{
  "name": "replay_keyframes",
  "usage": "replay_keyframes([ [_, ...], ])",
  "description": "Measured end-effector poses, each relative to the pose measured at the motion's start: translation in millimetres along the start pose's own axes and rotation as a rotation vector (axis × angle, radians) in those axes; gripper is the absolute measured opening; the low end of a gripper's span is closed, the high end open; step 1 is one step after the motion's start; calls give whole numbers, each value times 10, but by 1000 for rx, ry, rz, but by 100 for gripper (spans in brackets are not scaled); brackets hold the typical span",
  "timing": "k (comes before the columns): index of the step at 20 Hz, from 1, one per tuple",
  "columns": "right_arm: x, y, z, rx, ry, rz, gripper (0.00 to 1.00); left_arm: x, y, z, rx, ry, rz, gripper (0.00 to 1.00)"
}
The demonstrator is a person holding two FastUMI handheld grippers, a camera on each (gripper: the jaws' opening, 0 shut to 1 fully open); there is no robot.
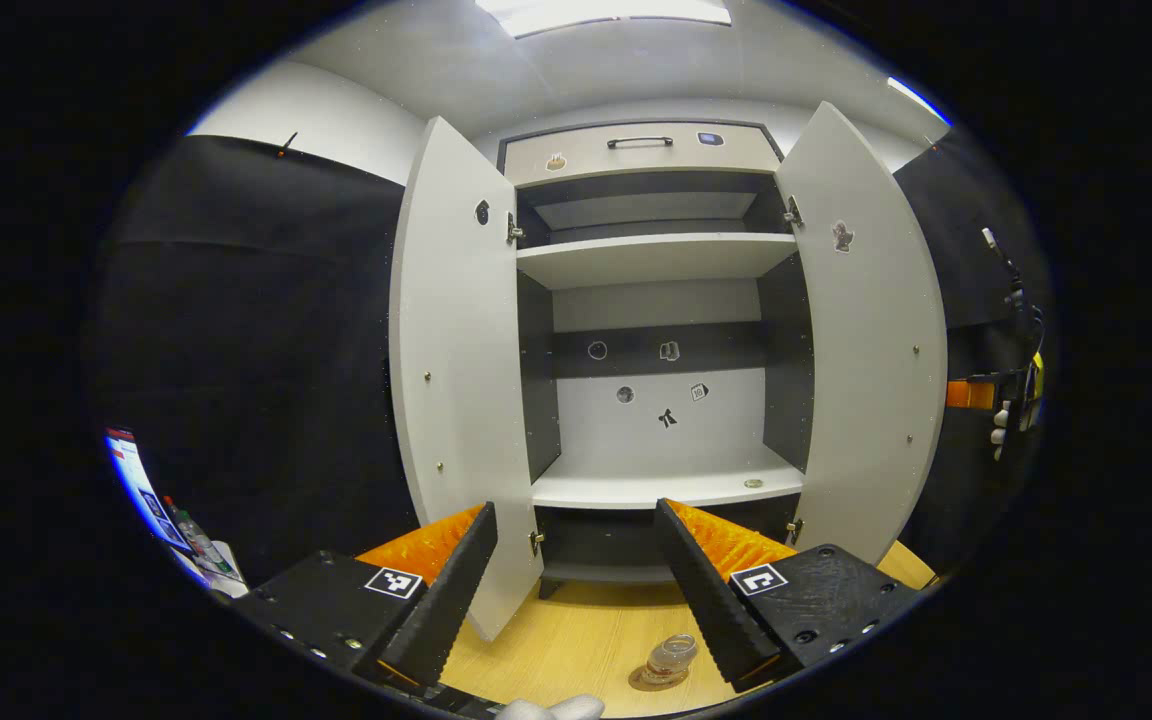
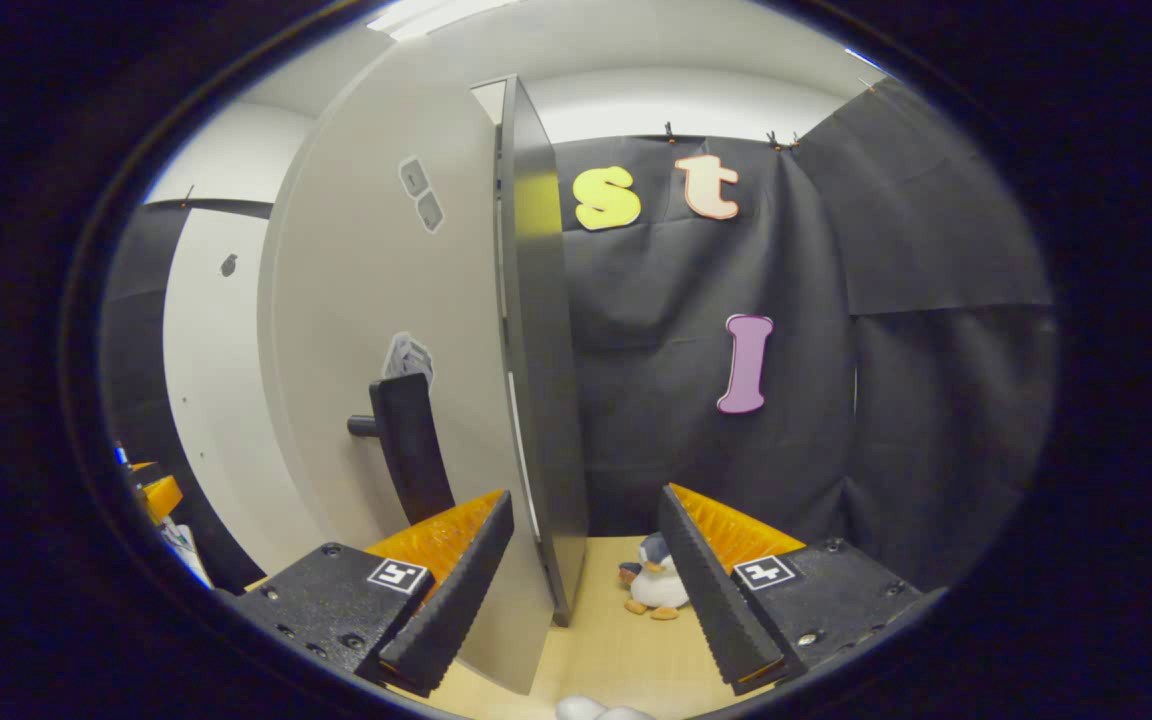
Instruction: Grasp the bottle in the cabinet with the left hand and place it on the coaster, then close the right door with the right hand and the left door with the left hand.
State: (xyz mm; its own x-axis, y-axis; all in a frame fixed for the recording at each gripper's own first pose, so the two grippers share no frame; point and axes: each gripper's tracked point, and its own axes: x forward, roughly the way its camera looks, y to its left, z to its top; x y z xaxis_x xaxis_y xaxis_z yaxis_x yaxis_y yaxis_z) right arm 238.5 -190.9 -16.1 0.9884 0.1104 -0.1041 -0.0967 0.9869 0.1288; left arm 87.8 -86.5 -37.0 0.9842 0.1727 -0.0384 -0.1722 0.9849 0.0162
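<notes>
In the left gripper view, a clear bottle (image 1: 674,652) stands on a brown coaster (image 1: 648,680) on the wooden table, low between my fingers. My left gripper (image 1: 574,515) is open and empty, facing the open cabinet (image 1: 658,260). Its left door (image 1: 456,380) and right door (image 1: 866,340) both stand wide open. In the right gripper view, my right gripper (image 2: 586,500) is open close to the right door (image 2: 366,300), whose dark edge (image 2: 536,350) runs down between the fingers. The door's dark handle (image 2: 406,440) sits just above my left finger.
A small round object (image 1: 753,483) lies on the cabinet's lower shelf. A penguin plush toy (image 2: 651,585) sits on the table by the cloth wall. Papers and a small bottle (image 1: 191,530) lie at the far left. A gloved hand (image 1: 1001,425) shows beyond the right door.
</notes>
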Motion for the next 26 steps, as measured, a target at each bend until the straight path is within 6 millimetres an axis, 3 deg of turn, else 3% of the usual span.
replay_keyframes([
  [3, -2, 170, -21, 2, 6, 0, 93, -4, 141, -25, 5, -10, -1, 96],
  [4, -4, 285, -26, 2, 1, 0, 96, 6, 191, -52, 3, -5, -6, 96],
  [8, 39, 790, -82, -27, -8, -10, 93, 42, 412, -90, -1, 0, -43, 96],
  [9, 76, 908, -80, -34, -14, -19, 96, 51, 490, -84, 2, -3, -51, 96],
  [15, 331, 1648, -97, -25, -39, 12, 94, 185, 971, -116, -12, -3, -75, 96],
  [20, 163, 1827, 12, -39, -89, -41, 99, 351, 1490, -171, -6, 1, -61, 96],
  [23, -41, 1830, -28, -43, -86, -82, 94, 492, 1785, -190, -23, 4, -56, 96],
  [26, -265, 1870, -135, -53, -72, -102, 96, 647, 2062, -216, -31, 7, -42, 96],
])
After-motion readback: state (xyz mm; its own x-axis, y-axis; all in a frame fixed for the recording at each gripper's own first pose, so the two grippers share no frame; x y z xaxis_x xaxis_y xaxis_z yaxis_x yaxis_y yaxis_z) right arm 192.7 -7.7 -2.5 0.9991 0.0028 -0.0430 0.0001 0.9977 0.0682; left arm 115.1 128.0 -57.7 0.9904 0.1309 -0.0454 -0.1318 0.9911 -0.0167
